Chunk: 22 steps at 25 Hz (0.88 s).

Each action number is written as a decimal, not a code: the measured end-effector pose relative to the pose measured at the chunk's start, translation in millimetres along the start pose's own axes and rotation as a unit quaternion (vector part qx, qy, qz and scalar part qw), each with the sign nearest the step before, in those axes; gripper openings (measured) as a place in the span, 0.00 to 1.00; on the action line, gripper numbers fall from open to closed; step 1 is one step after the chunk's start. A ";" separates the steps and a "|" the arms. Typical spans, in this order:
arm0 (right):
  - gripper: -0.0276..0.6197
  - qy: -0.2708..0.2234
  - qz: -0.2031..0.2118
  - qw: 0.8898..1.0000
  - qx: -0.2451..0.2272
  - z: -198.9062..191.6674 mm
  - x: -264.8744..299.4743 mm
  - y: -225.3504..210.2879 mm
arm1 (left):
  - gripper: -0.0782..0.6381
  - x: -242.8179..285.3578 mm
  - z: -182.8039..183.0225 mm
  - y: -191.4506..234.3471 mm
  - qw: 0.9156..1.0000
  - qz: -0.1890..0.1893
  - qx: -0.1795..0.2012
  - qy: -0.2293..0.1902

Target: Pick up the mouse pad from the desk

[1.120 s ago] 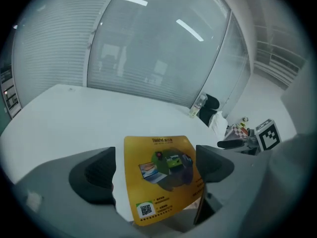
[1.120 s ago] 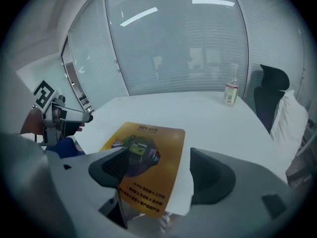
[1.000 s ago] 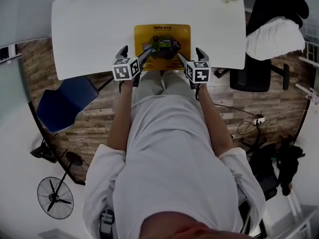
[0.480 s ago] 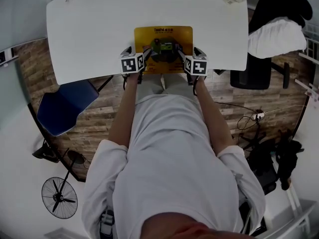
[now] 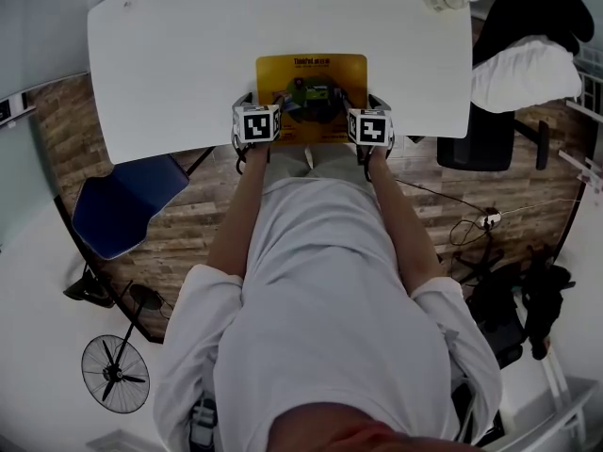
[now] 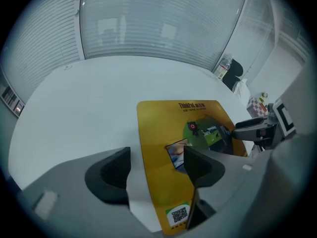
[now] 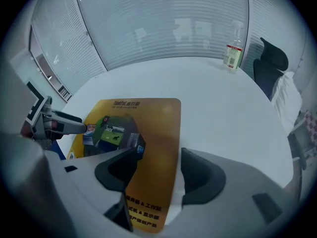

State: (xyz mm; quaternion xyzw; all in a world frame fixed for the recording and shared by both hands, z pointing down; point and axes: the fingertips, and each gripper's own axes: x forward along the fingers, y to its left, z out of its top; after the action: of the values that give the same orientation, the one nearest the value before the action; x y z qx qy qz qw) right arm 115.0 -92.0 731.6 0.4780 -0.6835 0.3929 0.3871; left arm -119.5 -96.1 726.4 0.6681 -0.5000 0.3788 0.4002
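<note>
Head view: left tongs [image 5: 262,104] and right tongs [image 5: 366,104] closing over mouse pad [image 5: 312,83] side edges, unclamped.

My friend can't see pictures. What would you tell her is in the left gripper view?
The left gripper, its jaws closing, straddles the near left edge of a yellow mouse pad lying flat on a white desk. The right gripper is at the pad's opposite edge.

place: office | cues: white desk [image 5: 188,55]; office chair [image 5: 485,149]; window blinds [image 6: 148,24]
</note>
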 end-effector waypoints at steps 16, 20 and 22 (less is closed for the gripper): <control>0.40 0.005 -0.023 1.000 -0.012 -2.6 1.0 8.3 | 0.47 1.6 -6.7 -0.6 0.999 0.032 0.017 0.016; 0.37 0.005 -0.020 1.000 -0.008 -3.4 0.4 9.0 | 0.40 0.9 -7.8 1.2 0.999 0.030 0.010 0.020; 0.34 0.003 -0.016 1.000 -0.004 -4.2 0.5 10.2 | 0.35 -0.2 -7.7 1.3 0.999 0.028 0.007 0.020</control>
State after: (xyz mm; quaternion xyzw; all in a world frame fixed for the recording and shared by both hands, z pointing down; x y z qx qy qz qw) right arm 105.8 -86.0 731.9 0.4857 -0.6764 0.3854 0.3976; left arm -121.6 -89.2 729.4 0.6489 -0.5075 0.4071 0.3945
